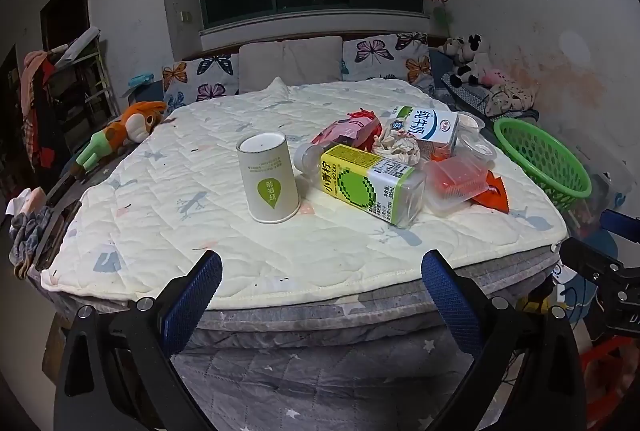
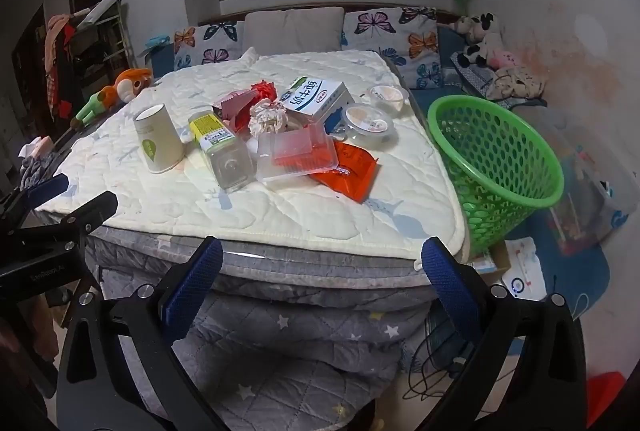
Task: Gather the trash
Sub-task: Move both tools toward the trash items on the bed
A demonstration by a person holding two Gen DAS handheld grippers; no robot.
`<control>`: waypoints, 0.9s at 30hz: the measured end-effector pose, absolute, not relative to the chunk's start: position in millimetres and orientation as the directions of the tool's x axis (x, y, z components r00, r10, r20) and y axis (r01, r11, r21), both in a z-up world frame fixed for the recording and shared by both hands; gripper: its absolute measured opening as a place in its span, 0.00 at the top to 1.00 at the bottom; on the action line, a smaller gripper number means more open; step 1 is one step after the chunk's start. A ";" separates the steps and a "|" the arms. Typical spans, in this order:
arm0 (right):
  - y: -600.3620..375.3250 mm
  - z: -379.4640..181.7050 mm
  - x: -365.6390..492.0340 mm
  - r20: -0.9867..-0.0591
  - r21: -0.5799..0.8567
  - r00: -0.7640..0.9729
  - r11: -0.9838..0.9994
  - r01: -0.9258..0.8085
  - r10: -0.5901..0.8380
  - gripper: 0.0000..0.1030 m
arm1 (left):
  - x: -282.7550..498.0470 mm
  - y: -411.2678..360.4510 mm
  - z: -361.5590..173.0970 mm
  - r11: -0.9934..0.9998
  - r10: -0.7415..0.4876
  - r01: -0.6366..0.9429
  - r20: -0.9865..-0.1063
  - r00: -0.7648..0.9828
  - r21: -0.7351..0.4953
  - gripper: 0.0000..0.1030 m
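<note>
- The left gripper [image 1: 322,271] hangs short of the near edge of the bed [image 1: 256,243], jaws spread wide with nothing between them.
- The right gripper [image 2: 322,259] is at the same near edge, beside the left one, jaws equally wide apart and holding nothing.
- The trash lies in a heap on the cream quilt, and the green basket [image 2: 494,155] stands off the bed's right edge, tilted, its mouth turned toward the heap.
- Farthest from the basket is a paper cup [image 1: 269,177], standing upside down and apart from the rest.
- Next toward the basket lies a plastic bottle [image 1: 370,183] with a yellow-green label, on its side, base toward the cameras.
- Just beyond the bottle, on the basket side, a clear plastic tray [image 2: 296,153] rests on an orange wrapper [image 2: 352,173].
- Behind the tray are a crumpled paper wad [image 2: 267,120], a pink-and-red wrapper [image 2: 244,103] and a blue-and-white milk carton [image 2: 318,99] lying flat.
- Nearest the basket sit two clear lidded cups [image 2: 368,121], one behind the other.
- An orange plush toy [image 1: 124,133] lies at the bed's far side from the basket.
</note>
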State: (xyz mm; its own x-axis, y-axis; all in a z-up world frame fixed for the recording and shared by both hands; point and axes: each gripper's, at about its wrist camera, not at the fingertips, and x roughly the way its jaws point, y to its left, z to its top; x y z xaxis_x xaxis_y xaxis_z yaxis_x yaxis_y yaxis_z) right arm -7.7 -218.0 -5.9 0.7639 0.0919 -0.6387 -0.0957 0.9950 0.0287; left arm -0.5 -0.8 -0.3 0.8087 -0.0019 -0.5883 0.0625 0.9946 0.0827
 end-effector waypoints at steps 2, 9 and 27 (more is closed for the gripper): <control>-218.5 -6.3 -7.8 -0.638 0.028 0.764 0.995 -0.096 0.092 0.04 | 0.8 -2.2 -0.7 0.994 0.001 0.062 -0.596 0.803 0.085 0.06; -217.7 -7.1 -8.7 -0.642 0.024 0.762 0.995 -0.095 0.089 0.04 | -3.1 -2.8 -7.0 0.995 -0.006 0.065 -0.596 0.803 0.077 0.06; -223.1 -9.5 -7.4 -0.648 0.036 0.756 0.996 -0.085 0.088 0.04 | -0.4 -2.3 -9.4 0.996 -0.011 0.066 -0.619 0.786 0.066 0.06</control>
State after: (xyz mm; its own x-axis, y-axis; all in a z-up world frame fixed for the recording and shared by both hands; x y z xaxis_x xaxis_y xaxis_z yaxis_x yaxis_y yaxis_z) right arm -7.4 -223.1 -9.5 0.7564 0.0879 -0.6481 -0.0846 0.9958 0.0363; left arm -0.4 -2.3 -9.4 0.7855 -0.0110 -0.6187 0.0657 0.9957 0.0658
